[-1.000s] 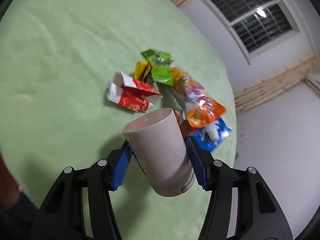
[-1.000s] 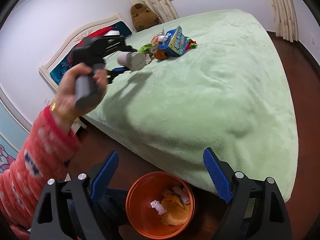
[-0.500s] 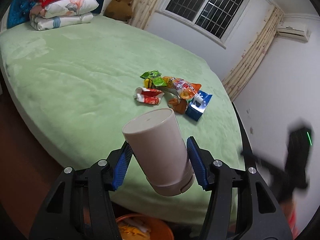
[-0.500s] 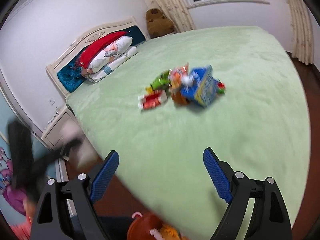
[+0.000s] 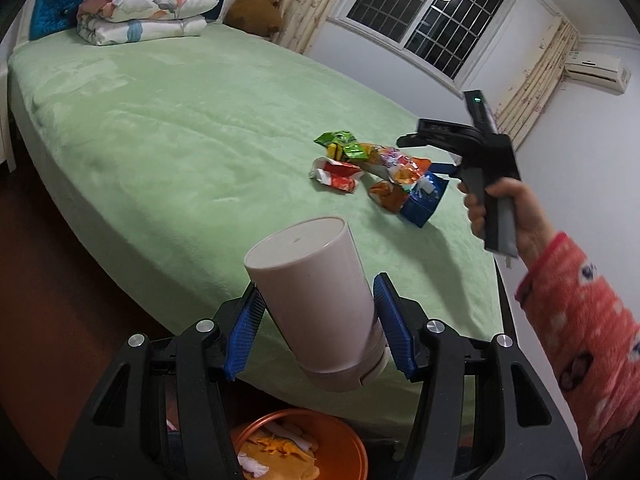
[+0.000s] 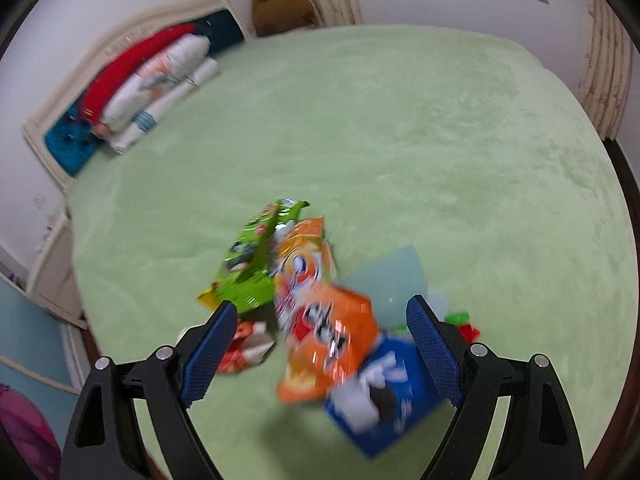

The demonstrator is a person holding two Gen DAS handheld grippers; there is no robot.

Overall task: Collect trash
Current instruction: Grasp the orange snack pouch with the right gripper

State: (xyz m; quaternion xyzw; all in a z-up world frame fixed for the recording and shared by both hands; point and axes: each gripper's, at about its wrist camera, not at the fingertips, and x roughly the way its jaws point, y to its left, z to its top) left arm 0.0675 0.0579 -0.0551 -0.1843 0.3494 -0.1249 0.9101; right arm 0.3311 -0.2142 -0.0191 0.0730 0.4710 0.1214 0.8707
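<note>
A: Left gripper [image 5: 318,320] clamps the white cup [image 5: 316,300], right above the orange bin [image 5: 344,446]

B: Right gripper [image 6: 318,354] hangs wide open over the wrapper pile [image 6: 316,316], which lies on the green bed [image 6: 460,160] between its fingers

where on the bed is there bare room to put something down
Bare green bed cover runs from the folded bedding down to the wrappers, and along the near edge by the white cup. The wrapper pile under the right tongs is crowded.
</note>
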